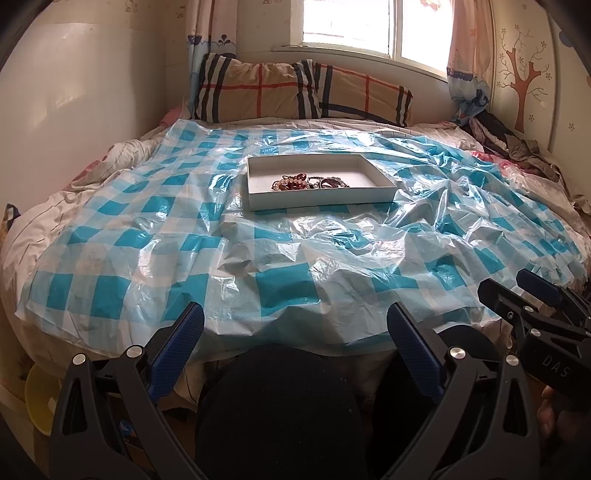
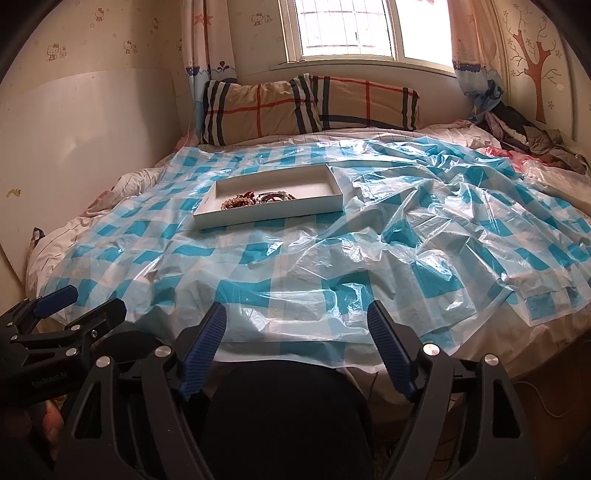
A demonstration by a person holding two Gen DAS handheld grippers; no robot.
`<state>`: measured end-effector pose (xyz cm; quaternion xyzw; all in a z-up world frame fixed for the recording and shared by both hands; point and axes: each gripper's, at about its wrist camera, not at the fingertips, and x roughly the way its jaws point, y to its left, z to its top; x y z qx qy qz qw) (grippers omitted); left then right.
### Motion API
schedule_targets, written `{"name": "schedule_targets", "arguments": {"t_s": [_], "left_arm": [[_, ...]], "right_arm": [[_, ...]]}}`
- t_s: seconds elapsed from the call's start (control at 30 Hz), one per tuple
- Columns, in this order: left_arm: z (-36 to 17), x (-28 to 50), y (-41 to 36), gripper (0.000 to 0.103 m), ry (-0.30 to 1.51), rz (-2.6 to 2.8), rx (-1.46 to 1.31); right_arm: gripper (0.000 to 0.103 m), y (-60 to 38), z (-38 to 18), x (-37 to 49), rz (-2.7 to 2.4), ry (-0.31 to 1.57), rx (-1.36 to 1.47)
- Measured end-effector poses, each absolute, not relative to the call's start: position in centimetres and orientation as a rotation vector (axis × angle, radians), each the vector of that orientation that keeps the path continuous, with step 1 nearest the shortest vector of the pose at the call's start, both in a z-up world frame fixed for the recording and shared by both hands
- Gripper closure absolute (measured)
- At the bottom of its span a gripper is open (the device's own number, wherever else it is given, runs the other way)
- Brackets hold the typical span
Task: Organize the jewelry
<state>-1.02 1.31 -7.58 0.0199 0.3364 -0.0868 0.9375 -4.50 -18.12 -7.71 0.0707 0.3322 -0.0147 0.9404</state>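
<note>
Left gripper (image 1: 295, 325) and right gripper (image 2: 297, 325) at bed's near edge, jaws spread wide, nothing between. Blue-checked plastic sheet (image 1: 155, 236) covers bed. White tray (image 1: 258, 195) mid-sheet, beaded jewelry (image 1: 310, 182) heaped along its near wall. Plaid pillows (image 1: 258, 92) at far edge.

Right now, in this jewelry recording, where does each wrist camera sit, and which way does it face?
Left wrist: on the left claw, at the bed's near edge, facing the shallow white cardboard tray of beaded jewelry; the right claw and a hand show at right.
Right wrist: on the right claw, beside it, same heading; the left claw shows at left.
Shared: tray, blue-and-white checked plastic sheet, plaid pillows, window. Both claws open, empty.
</note>
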Motion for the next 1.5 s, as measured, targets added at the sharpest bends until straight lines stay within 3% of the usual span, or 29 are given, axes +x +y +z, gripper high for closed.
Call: {"name": "schedule_targets", "arguments": {"t_s": [1.5], "left_arm": [[-6.99,-1.33,2.12,0.008,0.662,-0.156,0.017]], "right_arm": [[0.025,-19.03,-7.61,-4.92,-0.04,0.657,0.158]]}}
